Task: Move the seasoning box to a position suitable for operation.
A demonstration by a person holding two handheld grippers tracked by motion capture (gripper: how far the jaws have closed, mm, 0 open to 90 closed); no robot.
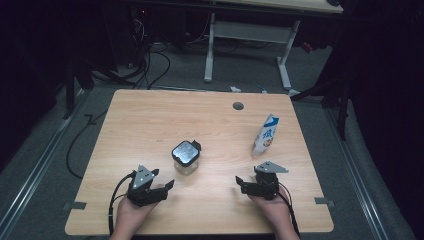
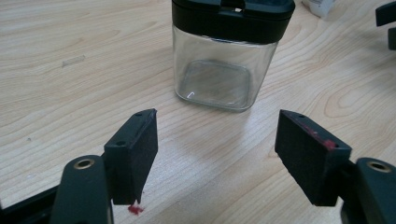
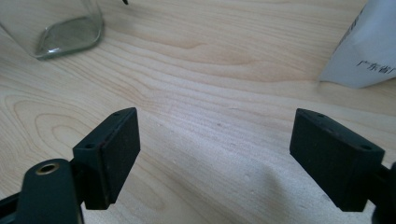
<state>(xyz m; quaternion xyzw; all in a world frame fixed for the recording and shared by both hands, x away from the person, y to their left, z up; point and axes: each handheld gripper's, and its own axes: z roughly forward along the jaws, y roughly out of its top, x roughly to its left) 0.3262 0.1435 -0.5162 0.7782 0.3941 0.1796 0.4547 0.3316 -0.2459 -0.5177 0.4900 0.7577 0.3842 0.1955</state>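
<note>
While both tools are held spread and empty near the bench's front edge, the left tool is aimed at the glass jar mid-bench, and the right tool is kept near the carton.

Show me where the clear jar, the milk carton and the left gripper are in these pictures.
clear jar (image 2: 219,79): left gripper view, on its glass front wall below the black lid.
milk carton (image 1: 265,134): high view, on the middle of its printed side.
left gripper (image 2: 217,149): left gripper view, midway between its open jaw tips.
</note>
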